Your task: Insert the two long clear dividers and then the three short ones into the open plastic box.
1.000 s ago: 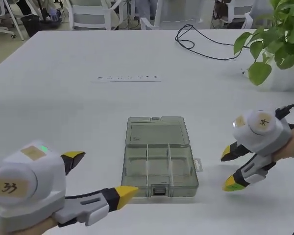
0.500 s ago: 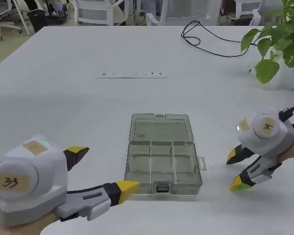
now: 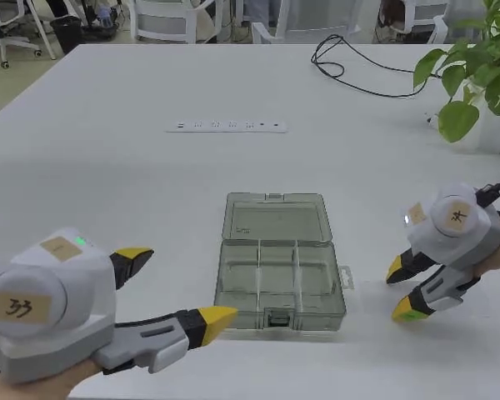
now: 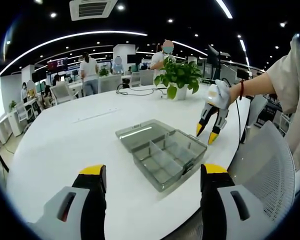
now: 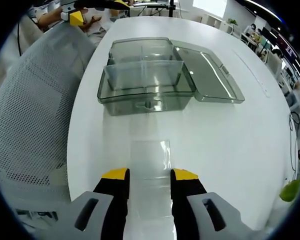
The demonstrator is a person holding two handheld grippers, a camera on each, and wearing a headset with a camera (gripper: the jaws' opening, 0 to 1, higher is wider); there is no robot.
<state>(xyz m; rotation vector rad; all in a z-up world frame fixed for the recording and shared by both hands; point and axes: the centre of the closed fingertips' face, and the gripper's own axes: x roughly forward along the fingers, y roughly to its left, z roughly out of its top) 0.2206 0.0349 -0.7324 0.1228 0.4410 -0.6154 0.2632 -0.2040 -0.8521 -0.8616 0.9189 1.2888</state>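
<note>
A smoky clear plastic box [image 3: 279, 310] sits in the middle of the white table, its lid [image 3: 277, 218] lying open on the far side. Clear dividers stand inside and split it into several compartments. My left gripper [image 3: 175, 285] hovers open at the box's near left corner, holding nothing. At the box's right side my right gripper [image 3: 400, 291] is open and points at the box. In the right gripper view a flat clear divider [image 5: 150, 155] lies on the table, running from the box [image 5: 145, 80] back between my open jaws. The left gripper view has the box [image 4: 160, 150] ahead and the right gripper [image 4: 210, 127] beyond it.
A white power strip [image 3: 227, 127] lies further back on the table. A black cable [image 3: 350, 67] curls at the far right near a potted plant [image 3: 475, 75]. Chairs stand behind the far edge. A mesh chair [image 5: 35, 100] is close to the near table edge.
The head view has shifted slightly. Both grippers keep about the same places beside the box and stay open.
</note>
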